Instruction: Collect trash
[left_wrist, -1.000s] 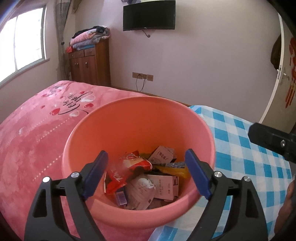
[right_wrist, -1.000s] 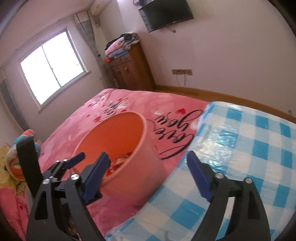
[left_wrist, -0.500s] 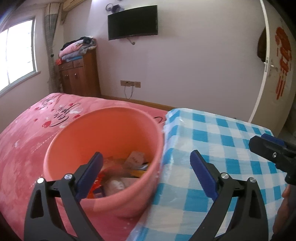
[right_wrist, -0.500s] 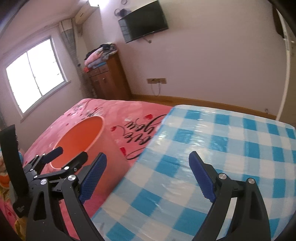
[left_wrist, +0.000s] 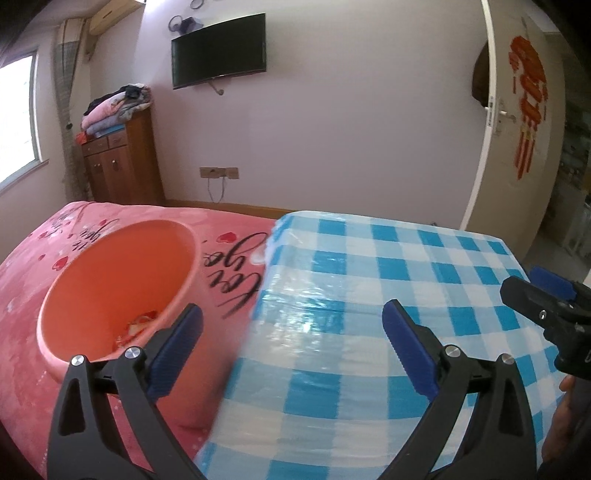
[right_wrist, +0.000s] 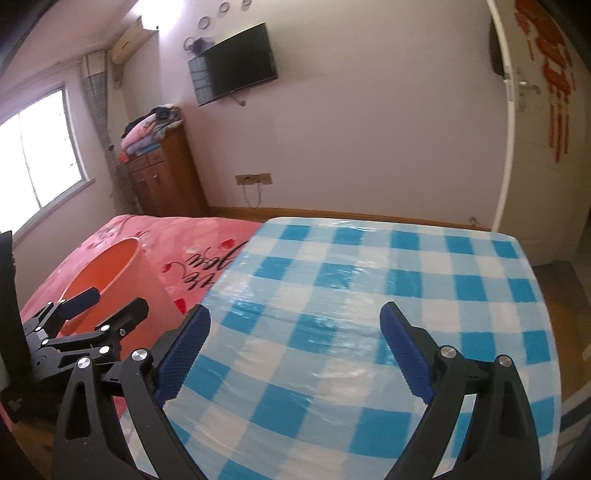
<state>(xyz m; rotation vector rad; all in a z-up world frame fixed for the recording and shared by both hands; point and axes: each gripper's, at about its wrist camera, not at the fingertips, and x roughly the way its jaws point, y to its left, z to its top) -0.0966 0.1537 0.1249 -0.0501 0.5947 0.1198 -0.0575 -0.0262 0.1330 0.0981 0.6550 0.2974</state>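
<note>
Both grippers swung right off bucket (left_wrist: 110, 291); jaws wide, empty; trash (left_wrist: 138, 321) light, crinkly wrappers, pinch edges

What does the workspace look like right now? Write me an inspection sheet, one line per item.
Surface: table under a blue and white checked cloth with a shiny plastic cover; nothing seen on it.
Job's things: orange bucket on the pink bed, beside the table; trash at its bottom.
Clutter: nothing seen loose on the bed or table.
Grippers: left gripper open and empty; right gripper open and empty, over the table.
Cables: cords hanging from the wall socket.
Surroundings: wall television, wooden cabinet with folded blankets, window, white door.
</note>
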